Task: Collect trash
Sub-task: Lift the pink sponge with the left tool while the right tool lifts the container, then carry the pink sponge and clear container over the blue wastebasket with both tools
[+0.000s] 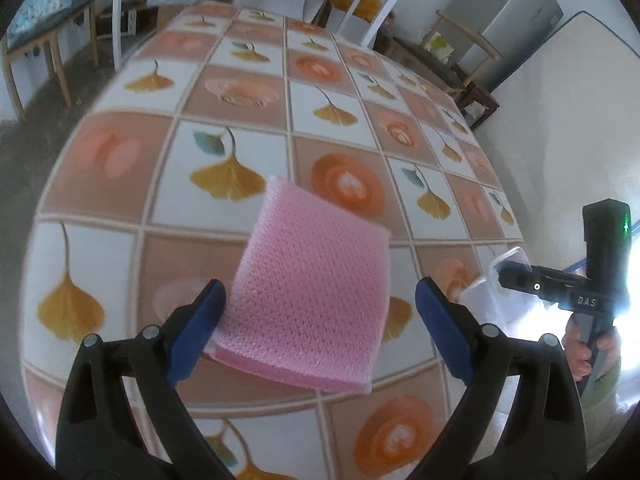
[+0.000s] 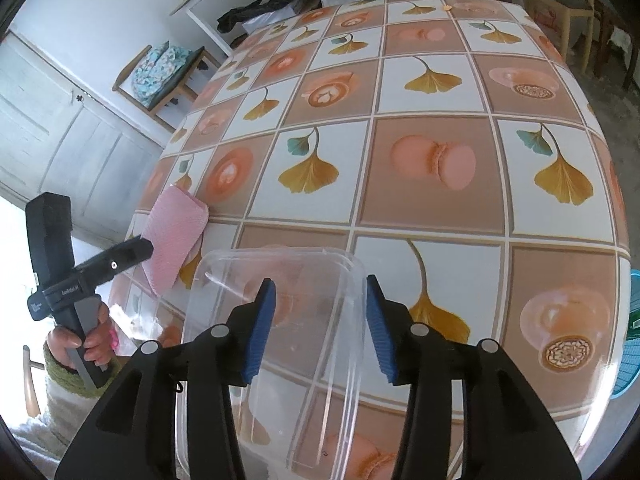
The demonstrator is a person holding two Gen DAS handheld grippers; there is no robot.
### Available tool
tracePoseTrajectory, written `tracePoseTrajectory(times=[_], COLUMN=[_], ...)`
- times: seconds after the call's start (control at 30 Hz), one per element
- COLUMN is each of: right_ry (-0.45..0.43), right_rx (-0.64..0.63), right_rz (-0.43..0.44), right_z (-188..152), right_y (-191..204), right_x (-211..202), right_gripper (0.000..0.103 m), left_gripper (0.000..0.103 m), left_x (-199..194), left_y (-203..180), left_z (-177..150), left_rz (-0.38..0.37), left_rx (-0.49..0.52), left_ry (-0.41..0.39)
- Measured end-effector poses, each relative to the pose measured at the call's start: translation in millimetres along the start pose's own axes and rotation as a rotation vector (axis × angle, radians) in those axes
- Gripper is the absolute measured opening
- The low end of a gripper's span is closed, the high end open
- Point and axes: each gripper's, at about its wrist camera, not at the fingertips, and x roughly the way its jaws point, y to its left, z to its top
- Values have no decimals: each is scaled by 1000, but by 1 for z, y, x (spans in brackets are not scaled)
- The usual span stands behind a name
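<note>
A pink mesh sponge pad [image 1: 308, 296] lies on the patterned tablecloth [image 1: 328, 92]. My left gripper [image 1: 320, 320] is open, its blue fingers [image 1: 200, 328] on either side of the pad's near part, the left finger touching its edge. The pad also shows in the right wrist view [image 2: 174, 240], with the left gripper's body over it. A clear plastic container [image 2: 280, 344] lies on the table. My right gripper [image 2: 320, 324] is open with its blue fingers [image 2: 260, 332] over the container, either side of its right wall. The container shows faintly in the left wrist view [image 1: 486, 292].
The table edge runs close on the right in the left wrist view, with a white mattress [image 1: 560, 120] beyond. Wooden benches [image 1: 44, 44], a white table frame [image 1: 376, 8] and a blue basket [image 2: 630, 344] stand around the table.
</note>
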Motion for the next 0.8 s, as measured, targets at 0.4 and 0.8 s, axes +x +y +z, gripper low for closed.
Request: tracePoseTrajectory(times=[0.4, 0.8], right_ry=[-50, -31], right_rx=[-32, -105], right_rz=[-15, -86], right_z=[-6, -33], right_y=[4, 9], right_x=[-16, -27], right_gripper=[59, 62], left_gripper=[92, 89], left_x=[2, 14], left_y=[-31, -47], left_z=[-12, -15], left_rz=[143, 295], left_rx=[36, 130], left_ry=[-31, -28])
